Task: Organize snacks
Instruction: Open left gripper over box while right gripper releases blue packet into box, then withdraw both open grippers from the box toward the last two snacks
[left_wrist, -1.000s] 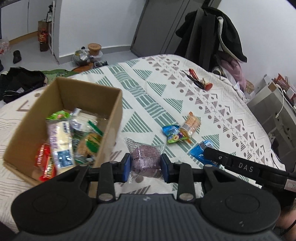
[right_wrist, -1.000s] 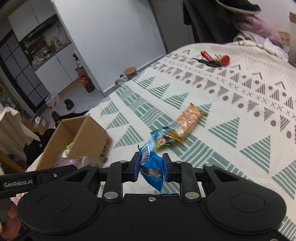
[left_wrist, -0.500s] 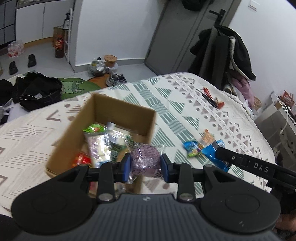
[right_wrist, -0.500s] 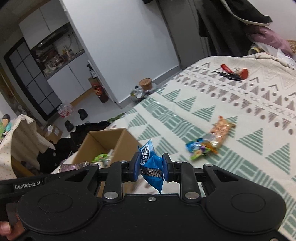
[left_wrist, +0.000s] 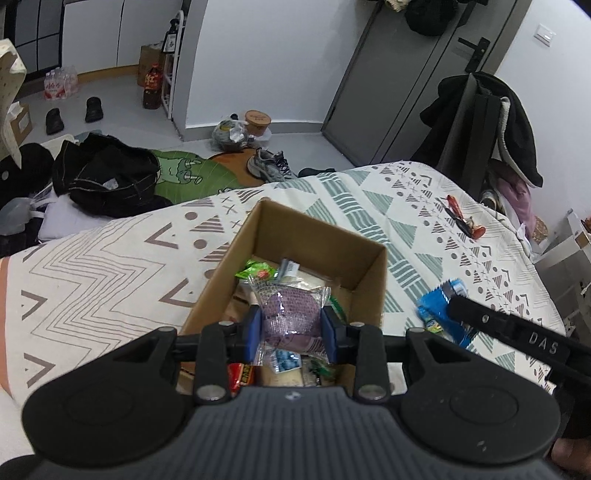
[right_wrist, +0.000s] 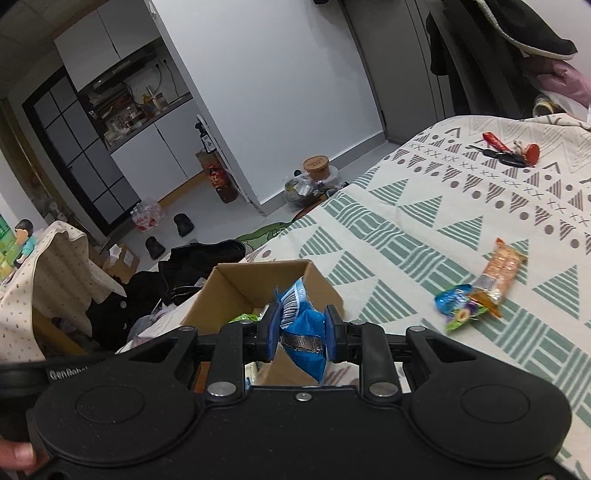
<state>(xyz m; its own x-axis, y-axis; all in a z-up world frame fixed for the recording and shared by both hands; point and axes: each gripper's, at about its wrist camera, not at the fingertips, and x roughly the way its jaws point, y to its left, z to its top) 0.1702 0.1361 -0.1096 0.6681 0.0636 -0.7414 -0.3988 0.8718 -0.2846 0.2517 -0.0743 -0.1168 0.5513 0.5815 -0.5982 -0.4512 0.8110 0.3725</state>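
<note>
In the left wrist view, the open brown cardboard box (left_wrist: 314, 258), which was lying off to the left of the claw a second ago, is now sitting straight beneath it, so the left gripper (left_wrist: 291, 328) is arriving over the drop spot and the carry is looking nearly finished. Its blue pads are squeezing the clear-wrapped purple cake packet (left_wrist: 290, 317) at a narrow opening, and the claw is tilting steeply down over the snacks already piled in the box on the patterned bedspread (left_wrist: 110, 258). In the right wrist view, the same box (right_wrist: 236, 291) is drawing closer than before and now lying just ahead, slightly to the left, meaning this snack is probably next to go in. The right gripper (right_wrist: 301, 336) is pinching the crumpled blue foil snack bag (right_wrist: 303, 325) tight and pointing gently down. The orange biscuit pack (right_wrist: 498, 273) and the green-blue candy wrapper (right_wrist: 461, 306), touching each other, are lying on the bedspread, not yet collected.
</note>
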